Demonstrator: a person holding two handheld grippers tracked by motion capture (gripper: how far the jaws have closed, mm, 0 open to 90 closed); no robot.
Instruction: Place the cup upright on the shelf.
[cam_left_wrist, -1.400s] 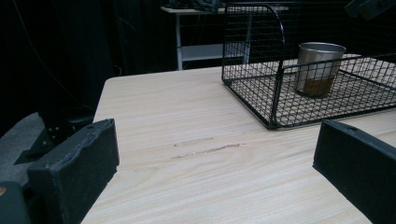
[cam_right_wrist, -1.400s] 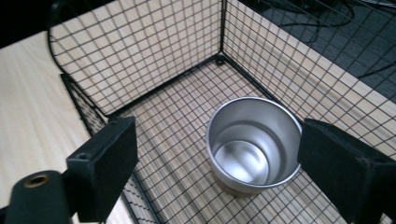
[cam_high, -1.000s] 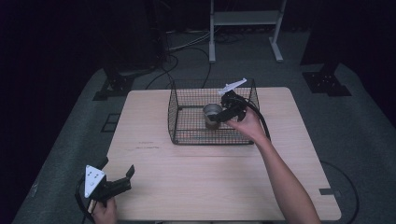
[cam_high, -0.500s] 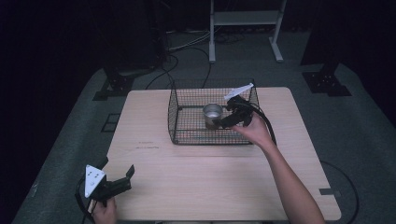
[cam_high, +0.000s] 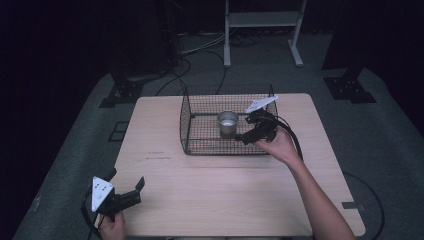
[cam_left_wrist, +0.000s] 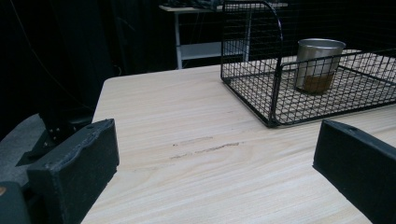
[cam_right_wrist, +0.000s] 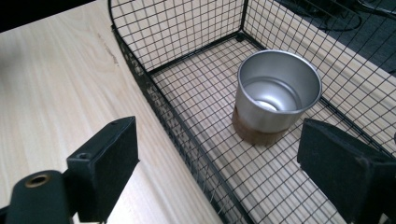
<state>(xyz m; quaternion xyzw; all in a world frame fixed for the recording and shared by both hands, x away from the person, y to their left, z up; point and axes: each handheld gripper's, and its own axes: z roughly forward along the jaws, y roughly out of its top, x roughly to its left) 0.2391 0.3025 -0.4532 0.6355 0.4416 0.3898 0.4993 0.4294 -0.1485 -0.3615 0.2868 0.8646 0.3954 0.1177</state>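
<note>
Nearest the person, the left gripper (cam_high: 117, 199) sat at the table's (cam_high: 210, 190) front left corner with its jaws wide apart and holding nothing. Farther off, the right gripper (cam_high: 250, 134) hovered at the wire basket's (cam_high: 200, 107) right side, jaws spread wide and empty. The metal cup (cam_high: 228, 122) stood upright inside the basket, just beside those jaws.

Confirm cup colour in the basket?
Silver metal cup, brown band at base; clearest in the right gripper view.
</note>
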